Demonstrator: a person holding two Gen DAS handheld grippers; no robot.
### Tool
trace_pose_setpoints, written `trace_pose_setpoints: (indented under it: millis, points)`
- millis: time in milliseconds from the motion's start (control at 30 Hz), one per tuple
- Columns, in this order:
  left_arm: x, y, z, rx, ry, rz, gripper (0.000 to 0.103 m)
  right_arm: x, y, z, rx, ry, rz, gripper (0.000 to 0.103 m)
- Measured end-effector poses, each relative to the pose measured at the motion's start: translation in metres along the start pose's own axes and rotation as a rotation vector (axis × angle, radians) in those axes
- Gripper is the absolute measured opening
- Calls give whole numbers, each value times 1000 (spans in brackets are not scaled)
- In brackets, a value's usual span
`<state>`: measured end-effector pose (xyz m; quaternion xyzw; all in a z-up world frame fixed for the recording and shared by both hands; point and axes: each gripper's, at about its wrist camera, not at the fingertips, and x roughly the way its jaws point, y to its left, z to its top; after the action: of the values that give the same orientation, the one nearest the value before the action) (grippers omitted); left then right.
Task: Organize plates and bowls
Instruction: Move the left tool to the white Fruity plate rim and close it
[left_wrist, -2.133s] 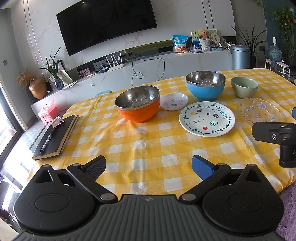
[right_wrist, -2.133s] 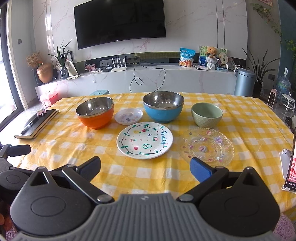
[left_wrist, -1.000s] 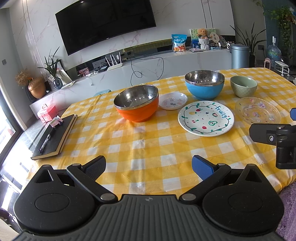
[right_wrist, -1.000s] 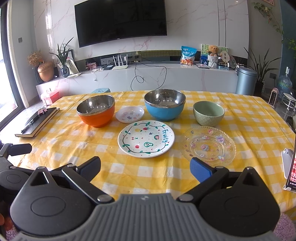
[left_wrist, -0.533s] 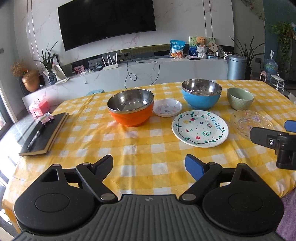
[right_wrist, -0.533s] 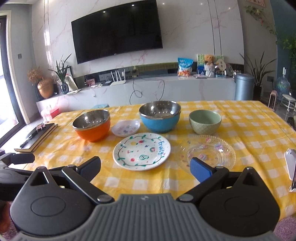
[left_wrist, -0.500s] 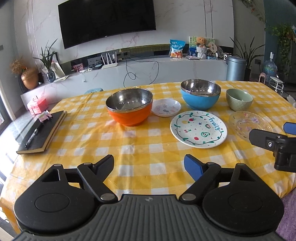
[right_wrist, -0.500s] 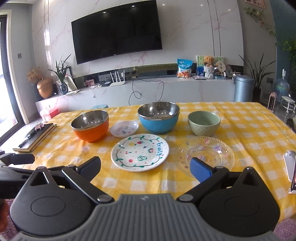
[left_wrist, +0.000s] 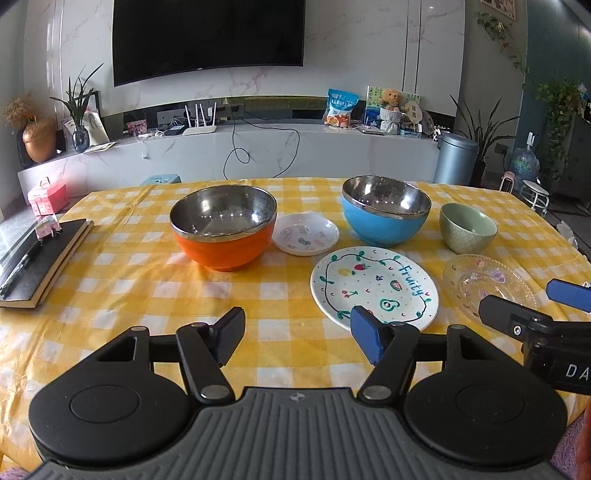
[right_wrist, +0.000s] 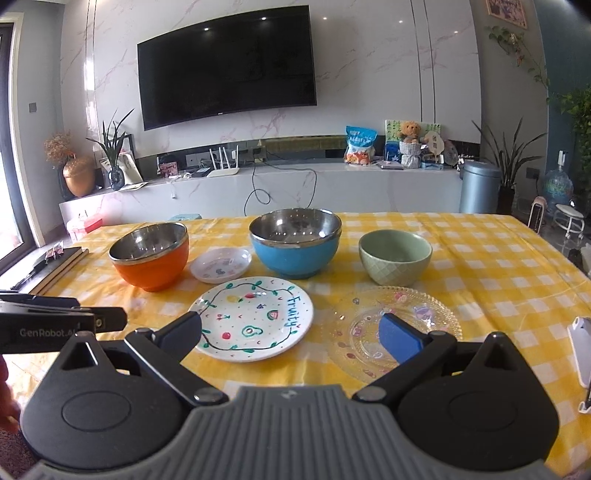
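Both claws hang over the near edge of the worktop (left_wrist: 122, 288), which wears a yellow-and-white check cloth. The left claw (left_wrist: 297, 334) is spread wide with nothing between its fingers, and the right claw (right_wrist: 291, 334) is the same — gaping, empty.

Closest to them sit the two flat pieces: the white plate (right_wrist: 251, 319) with fruit doodles and "Fruity" written on it lies in front of the right claw's dark finger, and just to its right is the clear glass plate (right_wrist: 391, 326), partly behind the blue finger pad. In the left wrist view the white plate (left_wrist: 375, 286) is right ahead of the left claw's blue pad.

One row further back, left to right: the orange bowl (right_wrist: 149, 254) with a steel lining, a small white saucer (right_wrist: 221, 265) tucked between it and the blue bowl (right_wrist: 295, 247), then the pale green bowl (right_wrist: 395, 255), standing apart. All four are upright, none stacked.

Off at the far left edge lies a black notebook (left_wrist: 40, 258) with a pen on it. Behind the worktop — a long white marble counter (right_wrist: 332, 188) and a big dark TV (right_wrist: 225, 64) on the wall.
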<state>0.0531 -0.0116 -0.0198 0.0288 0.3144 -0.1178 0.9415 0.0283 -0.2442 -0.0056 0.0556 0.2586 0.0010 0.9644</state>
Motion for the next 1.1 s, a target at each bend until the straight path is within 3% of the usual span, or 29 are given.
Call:
trace_pose_setpoints:
  millis: [167, 233, 367, 533, 667, 800, 1000, 1100]
  points:
    - [19, -3, 2, -1, -2, 24, 76, 18, -7, -1, 22, 33, 0, 99]
    - [27, -1, 3, -28, 4, 20, 76, 26, -11, -1, 44, 45, -2, 87]
    - [39, -4, 9, 4, 15, 12, 76, 40, -19, -1, 73, 54, -13, 80]
    - [59, -5, 16, -35, 57, -65, 76, 61, -25, 2, 112, 78, -2, 59]
    - [72, -6, 19, -21, 50, -52, 76, 79, -25, 5, 133, 96, 22, 47]
    - [87, 0, 22, -68, 67, -64, 68, 99, -20, 6, 146, 119, 35, 35]
    - [99, 4, 21, -81, 79, -85, 67, 117, -15, 0, 165, 159, 12, 33]
    - [107, 6, 20, -93, 93, -102, 60, 121, -15, -2, 181, 172, 3, 29]
